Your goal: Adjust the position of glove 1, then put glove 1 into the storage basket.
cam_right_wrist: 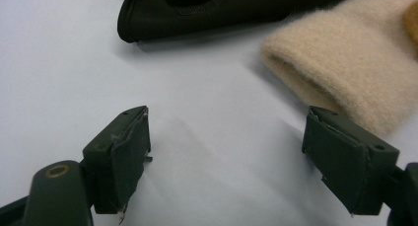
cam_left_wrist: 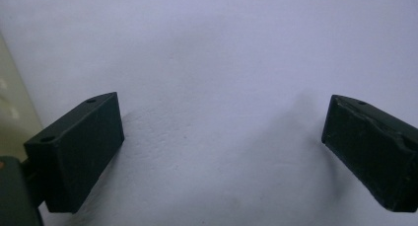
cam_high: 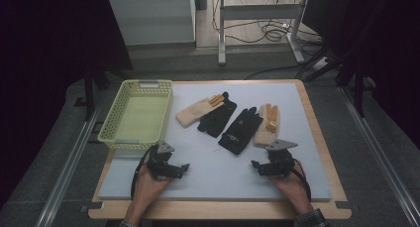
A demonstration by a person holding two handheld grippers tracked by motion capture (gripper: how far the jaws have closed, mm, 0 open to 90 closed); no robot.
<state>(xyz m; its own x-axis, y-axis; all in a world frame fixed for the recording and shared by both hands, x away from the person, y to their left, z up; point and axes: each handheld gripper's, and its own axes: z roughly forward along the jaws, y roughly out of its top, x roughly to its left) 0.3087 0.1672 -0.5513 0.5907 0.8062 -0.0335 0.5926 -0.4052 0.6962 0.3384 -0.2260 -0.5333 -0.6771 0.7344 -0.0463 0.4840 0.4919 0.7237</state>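
Note:
Two black gloves and two beige knit gloves lie on the white mat point(cam_high: 208, 172). One black glove point(cam_high: 217, 116) overlaps a beige glove point(cam_high: 193, 111) at mid-table. Further right, the other black glove point(cam_high: 241, 130) lies beside the second beige glove point(cam_high: 267, 124). My left gripper point(cam_high: 182, 168) rests low on the mat near the basket, open, with bare mat between its jaws point(cam_left_wrist: 222, 137). My right gripper point(cam_high: 255, 164) is open just short of the right-hand gloves; its view shows the beige cuff point(cam_right_wrist: 345, 63) and the black cuff point(cam_right_wrist: 197, 14) ahead of the empty gap point(cam_right_wrist: 226, 142).
A pale yellow-green perforated basket point(cam_high: 115, 119) stands at the mat's left side, its edge point(cam_left_wrist: 12, 107) showing beside my left jaws. The wooden table rim point(cam_high: 322, 138) frames the mat. Table legs and cables point(cam_high: 267, 31) lie on the floor beyond.

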